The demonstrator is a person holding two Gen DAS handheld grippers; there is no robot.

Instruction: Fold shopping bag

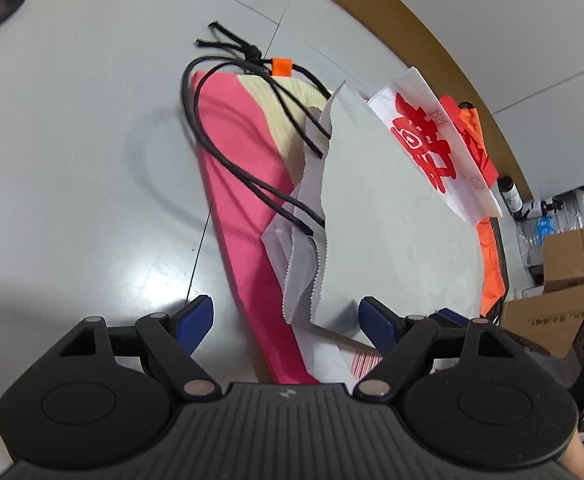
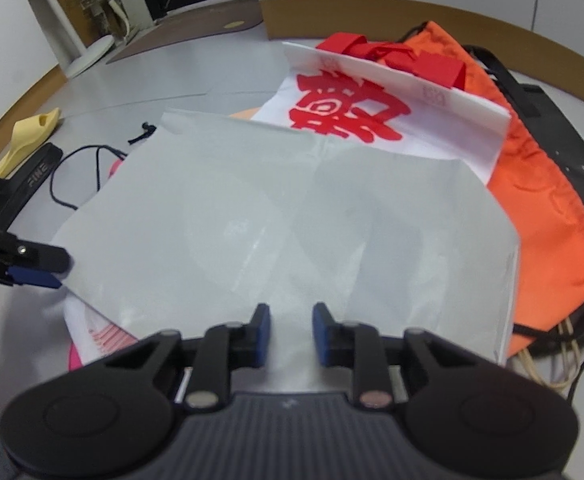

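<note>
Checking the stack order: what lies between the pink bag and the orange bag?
The grey paper bag and the white bag with red print, overlapping, cover the stretch between pink bag and orange bag, seen in the left wrist view.

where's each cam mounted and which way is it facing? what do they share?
Left wrist: on the left gripper, looking steeply down across the grey table at the pink bag and the white paper bag; shows its own two wide-apart blue fingers.
Right wrist: on the right gripper, looking down over the white paper bag toward the orange drawstring bag; shows its own narrowly spaced fingers, plus the left gripper at the bag's left edge.
Shared: the white paper bag, the red-printed bag, the orange bag, the table.
</note>
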